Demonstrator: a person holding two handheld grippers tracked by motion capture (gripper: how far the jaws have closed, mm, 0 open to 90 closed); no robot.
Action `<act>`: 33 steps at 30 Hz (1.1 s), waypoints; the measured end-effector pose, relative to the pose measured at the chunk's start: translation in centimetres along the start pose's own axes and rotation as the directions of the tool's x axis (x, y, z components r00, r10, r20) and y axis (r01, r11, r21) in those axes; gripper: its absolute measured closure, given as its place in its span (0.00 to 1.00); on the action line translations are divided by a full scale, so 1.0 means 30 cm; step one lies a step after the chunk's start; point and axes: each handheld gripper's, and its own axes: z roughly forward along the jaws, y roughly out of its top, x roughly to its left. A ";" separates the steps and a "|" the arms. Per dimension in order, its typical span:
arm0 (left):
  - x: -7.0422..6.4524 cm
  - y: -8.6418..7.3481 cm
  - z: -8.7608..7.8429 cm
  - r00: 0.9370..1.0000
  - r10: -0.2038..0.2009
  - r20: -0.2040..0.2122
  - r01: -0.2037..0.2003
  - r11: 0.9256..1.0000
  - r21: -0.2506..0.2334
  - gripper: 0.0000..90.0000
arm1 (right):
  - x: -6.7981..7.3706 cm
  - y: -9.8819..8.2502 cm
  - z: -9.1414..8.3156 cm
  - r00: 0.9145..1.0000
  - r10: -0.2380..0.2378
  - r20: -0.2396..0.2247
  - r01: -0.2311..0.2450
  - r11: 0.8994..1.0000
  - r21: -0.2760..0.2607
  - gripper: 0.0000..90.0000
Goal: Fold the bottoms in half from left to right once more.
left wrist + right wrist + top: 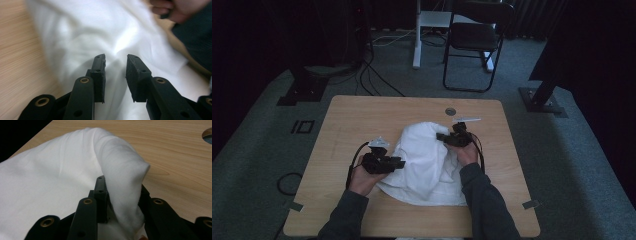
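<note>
On the wooden counter (342,125) a white cloth (427,165) lay in a loose heap at the middle, bunched high at the back and spread flat toward the near edge. At its left edge we held the left claw (401,162) with its jaws parted, nothing between the pads, only folds of cloth beneath them in the left gripper view (75,37). At the right, near the far end of the heap, our right claw (441,136) was clamped on a thick fold of cloth (125,182), which draped over and between its jaws in the right gripper view and stood up off the counter. We judged the cloth light, soft and limp: it would sag and slide wherever it was not pinched, and a bunched grip would drag several layers along. A single edge or corner looked the better place to take hold, with the two claws well apart to draw it flat.
</note>
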 end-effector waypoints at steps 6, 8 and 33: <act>0.050 0.112 0.012 0.990 -0.007 -0.144 -0.010 0.993 -0.116 0.68 | 0.001 0.001 -0.001 1.000 -0.001 -0.007 0.001 1.000 -0.002 0.82; 0.075 0.144 0.039 0.984 -0.024 -0.179 0.004 0.994 -0.111 0.67 | 0.004 0.002 -0.006 1.000 -0.005 -0.018 0.004 1.000 -0.004 0.87; -0.025 0.115 0.271 0.986 0.068 -0.155 -0.073 0.997 -0.025 0.62 | 0.009 -0.150 -0.261 0.992 0.013 0.125 -0.013 1.000 -0.002 0.50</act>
